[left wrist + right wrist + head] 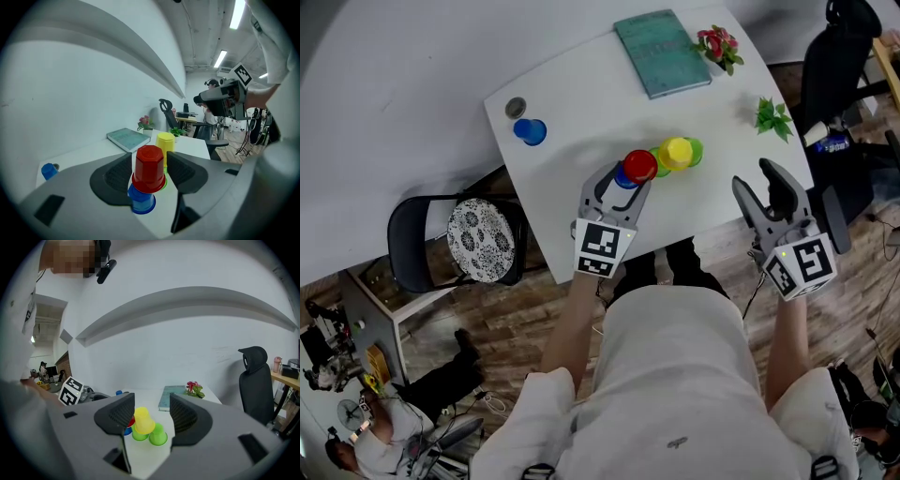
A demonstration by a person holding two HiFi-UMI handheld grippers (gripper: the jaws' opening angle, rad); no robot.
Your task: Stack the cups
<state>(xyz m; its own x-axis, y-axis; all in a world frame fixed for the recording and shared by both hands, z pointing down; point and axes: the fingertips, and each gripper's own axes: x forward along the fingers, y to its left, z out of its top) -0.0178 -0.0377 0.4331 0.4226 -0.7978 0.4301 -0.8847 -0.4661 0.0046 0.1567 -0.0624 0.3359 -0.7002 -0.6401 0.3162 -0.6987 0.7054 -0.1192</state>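
Left gripper view: red cup (149, 172) btwn left gripper (149, 157) jaws, parted.

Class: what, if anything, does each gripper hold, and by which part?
Nothing is held. The left gripper stands open around the red cup atop the blue cup; the right gripper is open and empty.

The scene is bright and evenly lit, and the white table (581, 122) shows only soft, pale shadows beside the cups (675, 153) and no strong glare. In the left gripper view, long ceiling lamps (238, 14) burn white overhead. Both gripper views are strongly curved with dark round corners, and the dark fingers (112, 176) close to the lens look soft, while the head view is sharp but a little grainy.
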